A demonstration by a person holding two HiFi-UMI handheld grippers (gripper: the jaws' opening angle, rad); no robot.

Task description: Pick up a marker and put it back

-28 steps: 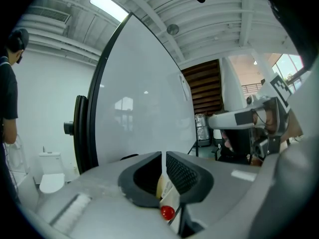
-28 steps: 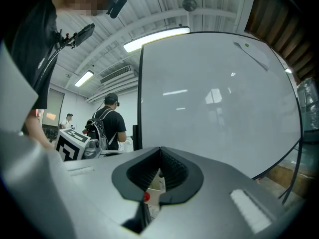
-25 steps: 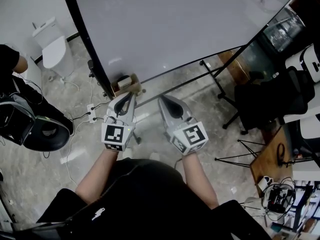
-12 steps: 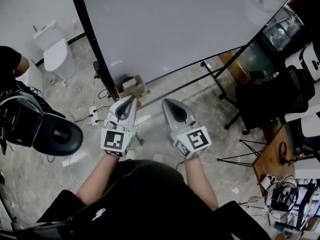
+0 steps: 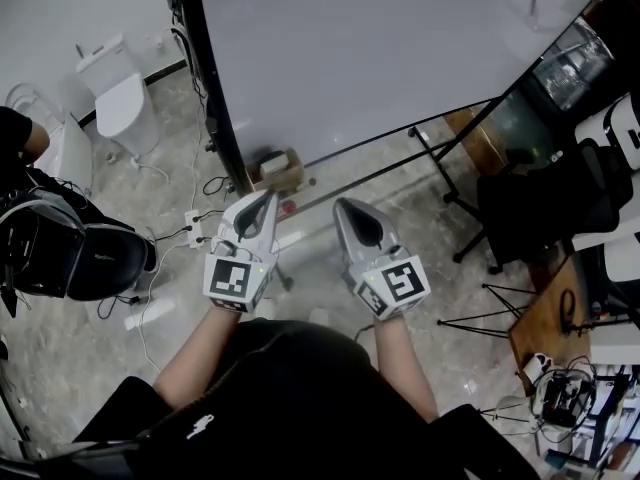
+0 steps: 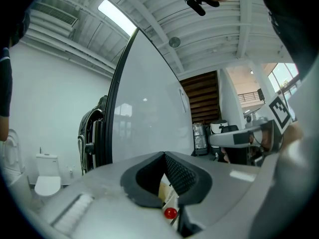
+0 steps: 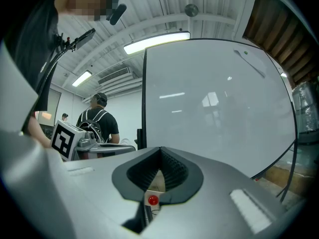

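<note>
I can pick out no marker in any view. A big whiteboard [image 5: 380, 48] on a black frame stands ahead of both grippers. My left gripper [image 5: 266, 199] is shut with nothing between its jaws, and its tips [image 6: 164, 155] meet in front of the whiteboard [image 6: 144, 123]. My right gripper [image 5: 346, 208] is beside it, also shut and empty, its jaws [image 7: 160, 149] closed before the board [image 7: 219, 98]. Both point level at the board's lower part. A small cardboard box [image 5: 276, 167] sits on the floor just beyond the left gripper's tips.
A white toilet [image 5: 120, 98] stands at the far left. A black seat [image 5: 95, 260] and a power strip [image 5: 194, 226] lie left of me. The board's stand legs [image 5: 440, 168] and a black office chair [image 5: 545, 203] are to the right. A person with a backpack [image 7: 98, 122] stands off to the left.
My left gripper has lifted a little and drawn slightly back from the cardboard box. The head view has swung, so the board's edge sits further right. The right gripper has kept still.
</note>
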